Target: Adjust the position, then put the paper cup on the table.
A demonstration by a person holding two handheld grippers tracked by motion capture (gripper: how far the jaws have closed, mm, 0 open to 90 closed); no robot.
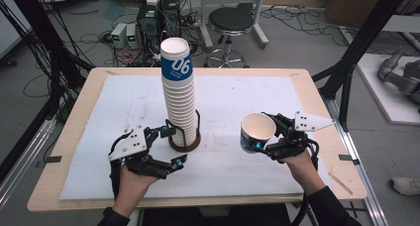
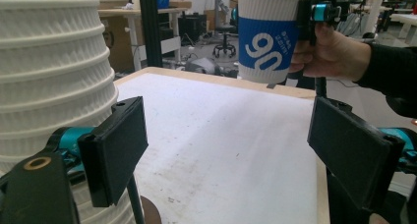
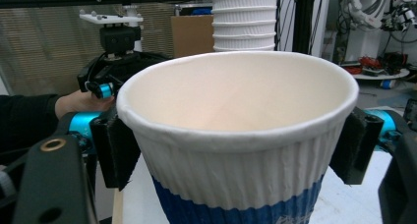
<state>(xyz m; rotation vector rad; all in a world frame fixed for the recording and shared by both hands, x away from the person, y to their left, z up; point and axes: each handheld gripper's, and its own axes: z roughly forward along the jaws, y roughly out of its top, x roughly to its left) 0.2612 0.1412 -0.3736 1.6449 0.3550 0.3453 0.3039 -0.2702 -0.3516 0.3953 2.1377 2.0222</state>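
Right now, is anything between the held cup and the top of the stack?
Nothing visible. The right gripper holds the cup above the mat, right of the stack; the space between is open. The left gripper sits low by the stack's base.

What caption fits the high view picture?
Right gripper holds one paper cup beside the tall cup stack.

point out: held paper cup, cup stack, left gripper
held paper cup (image 1: 256, 132): high view, on its side wall.
cup stack (image 1: 178, 99): high view, on the ribbed middle of the stack.
left gripper (image 1: 174, 145): high view, midway between its fingertips, beside the stack's base.
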